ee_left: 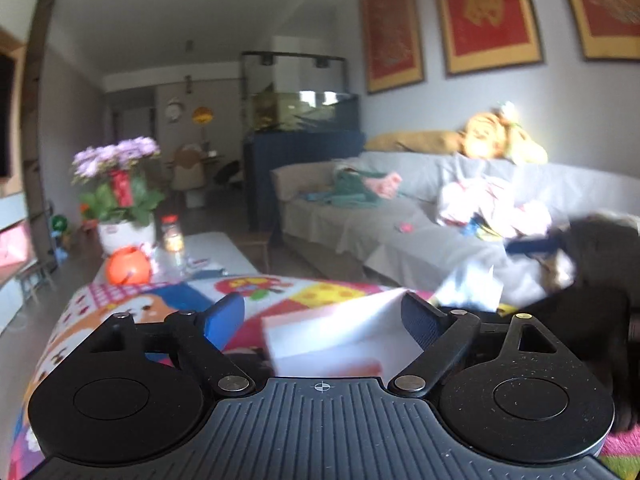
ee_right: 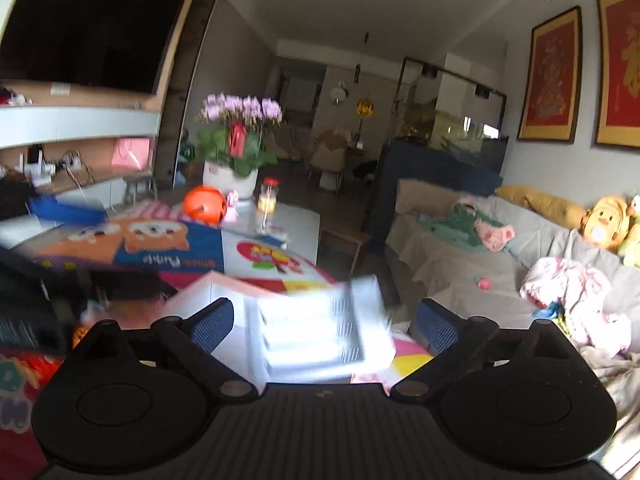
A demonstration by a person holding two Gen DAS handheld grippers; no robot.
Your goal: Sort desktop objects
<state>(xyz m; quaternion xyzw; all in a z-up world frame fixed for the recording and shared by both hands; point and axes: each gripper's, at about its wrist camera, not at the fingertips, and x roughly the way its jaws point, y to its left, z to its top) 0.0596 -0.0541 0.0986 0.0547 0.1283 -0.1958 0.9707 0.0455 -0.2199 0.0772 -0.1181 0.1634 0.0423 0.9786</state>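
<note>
From the left wrist, the left gripper stands with its jaws wide apart, and a white box lies between them without being pressed; its corner comes close to the right-hand pad. It looks like thin cardboard, so I'd judge it light, fairly stiff but easy to dent, best taken across its flat sides rather than by a corner. Beyond the jaws the patterned cloth runs on to an orange ball and a small jar, well ahead and to the left.

From the right wrist, the right gripper is likewise spread open. A white box, blurred and possibly the same one, sits between the pads, touching neither. Open room lies right of the jaws toward the sofa; the tabletop's edge falls just ahead.
</note>
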